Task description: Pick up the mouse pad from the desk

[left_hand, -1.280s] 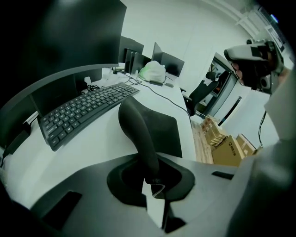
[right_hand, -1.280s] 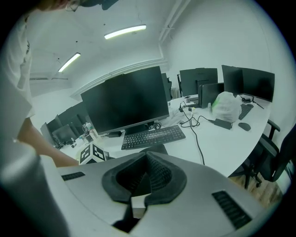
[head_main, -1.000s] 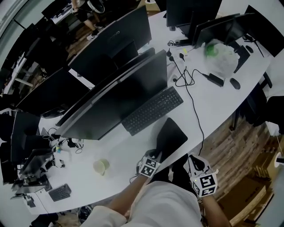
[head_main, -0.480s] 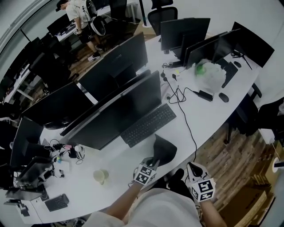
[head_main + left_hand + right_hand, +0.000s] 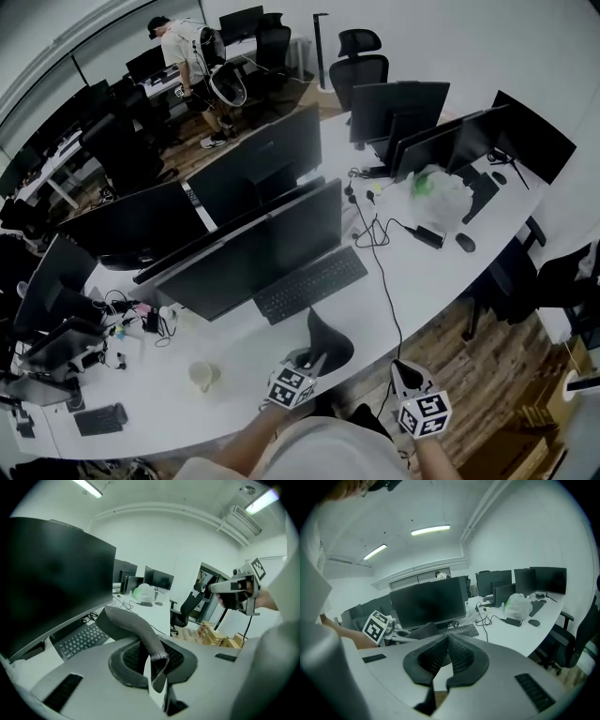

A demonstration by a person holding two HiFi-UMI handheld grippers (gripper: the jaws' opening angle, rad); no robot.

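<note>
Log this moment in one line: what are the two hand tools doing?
left gripper: fingers shut on mouse pad | mouse pad: bent, near end up off desk | right gripper: fingers shut, empty

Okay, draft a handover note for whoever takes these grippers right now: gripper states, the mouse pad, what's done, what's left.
Left gripper: shut on the near edge of the mouse pad.
Right gripper: shut, empty, off the front edge of the desk.
Mouse pad: curled, hanging from the left jaws in front of the keyboard; it looks clear of the surface.
Done: pickup. Left: just hold it steady.
</note>
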